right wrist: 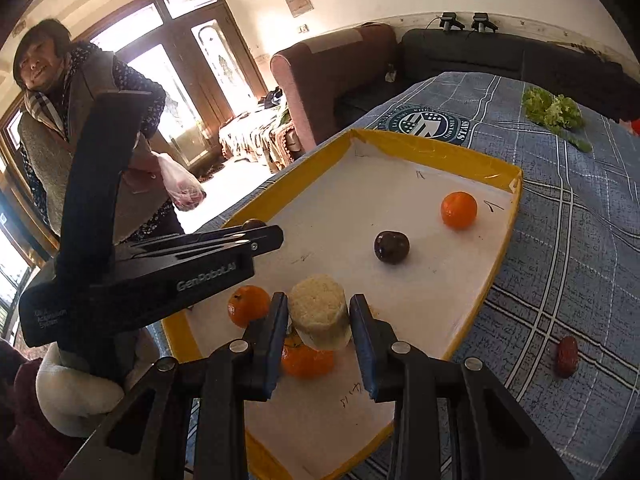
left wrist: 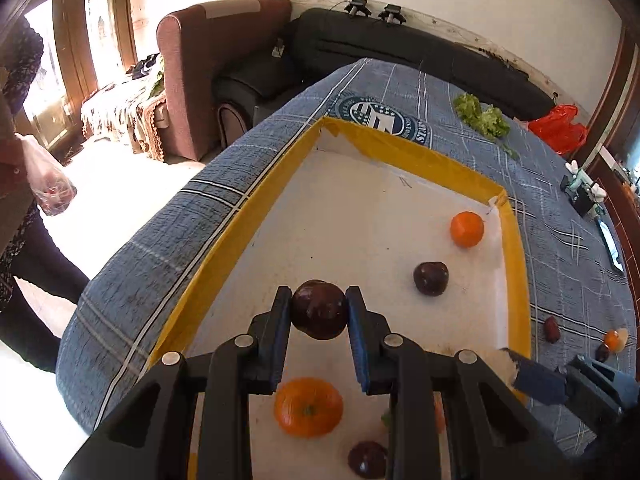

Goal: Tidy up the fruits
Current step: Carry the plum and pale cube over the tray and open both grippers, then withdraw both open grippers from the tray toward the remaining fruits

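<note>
A bench draped in a blue plaid cloth fills both views. On it sits a shallow tray with yellow taped walls and a white floor, and this is where I am gathering the fruit.

Inside the tray, a mandarin lies near the far right corner, with a dark plum a little nearer to me. Closer in sits a large mandarin below my left claw, and a second dark plum lies at the near edge. The right wrist view shows one more mandarin on the near left of the tray floor.

My left claw is pinching a third dark plum between its blue pads, held above the tray floor, not yet set down. My right claw grips a pale, crumbly cylinder, perhaps a cake, over the near part of the tray.

Outside the tray, on the cloth to the right, lie a red date, a small orange fruit and a small dark fruit beside it.

I judge the sorting well under way: five fruits are in, two items are in my claws, and about three small pieces remain on the cloth.
</note>
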Motion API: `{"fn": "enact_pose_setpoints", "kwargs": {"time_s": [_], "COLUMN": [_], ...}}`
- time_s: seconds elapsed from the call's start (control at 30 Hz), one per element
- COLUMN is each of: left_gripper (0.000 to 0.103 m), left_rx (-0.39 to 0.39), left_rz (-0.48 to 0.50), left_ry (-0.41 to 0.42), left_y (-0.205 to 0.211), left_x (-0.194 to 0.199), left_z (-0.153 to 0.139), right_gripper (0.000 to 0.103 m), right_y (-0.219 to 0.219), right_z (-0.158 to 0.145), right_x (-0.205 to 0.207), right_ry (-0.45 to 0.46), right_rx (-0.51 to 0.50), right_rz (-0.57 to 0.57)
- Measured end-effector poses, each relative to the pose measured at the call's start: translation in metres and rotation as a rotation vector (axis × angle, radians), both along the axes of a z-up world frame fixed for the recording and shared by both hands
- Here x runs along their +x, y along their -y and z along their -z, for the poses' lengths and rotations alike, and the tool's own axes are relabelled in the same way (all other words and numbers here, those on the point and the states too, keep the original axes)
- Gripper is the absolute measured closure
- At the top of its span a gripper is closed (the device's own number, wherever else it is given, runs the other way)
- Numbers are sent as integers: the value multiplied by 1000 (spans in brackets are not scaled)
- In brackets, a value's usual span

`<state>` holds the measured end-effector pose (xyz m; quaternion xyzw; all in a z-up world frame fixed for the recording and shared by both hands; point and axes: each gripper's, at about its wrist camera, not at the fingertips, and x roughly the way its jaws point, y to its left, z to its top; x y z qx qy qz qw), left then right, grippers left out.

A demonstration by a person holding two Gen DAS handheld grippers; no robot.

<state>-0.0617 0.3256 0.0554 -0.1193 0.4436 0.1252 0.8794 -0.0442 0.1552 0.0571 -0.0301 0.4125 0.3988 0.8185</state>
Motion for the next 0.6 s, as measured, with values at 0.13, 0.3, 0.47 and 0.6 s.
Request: {"fn": "enact_pose_setpoints", "kwargs": {"time_s": [0.13,0.3,0.47,0.6], "left_gripper": [77,75,56,40], "left_rx": [-5,-53,-61,-66], "left_rz": [0,-11,-36,-59], "left_ry": [-41,-45,-11,38], "left_y": [-4,-11,-14,-10], "left_x": [15,16,3,-17], "left_z": [14,19,7,-10], "right_gripper": [67,67,65,62], "right_y": [-13,-19,-19,-6], "right_z": [11,17,16,9], "right_x": [6,8,5,-1], "right_ry": [30,43,24,12], "right_rx": [-83,-114,-91,-42], "right_rz": [23,30,0,20]}}
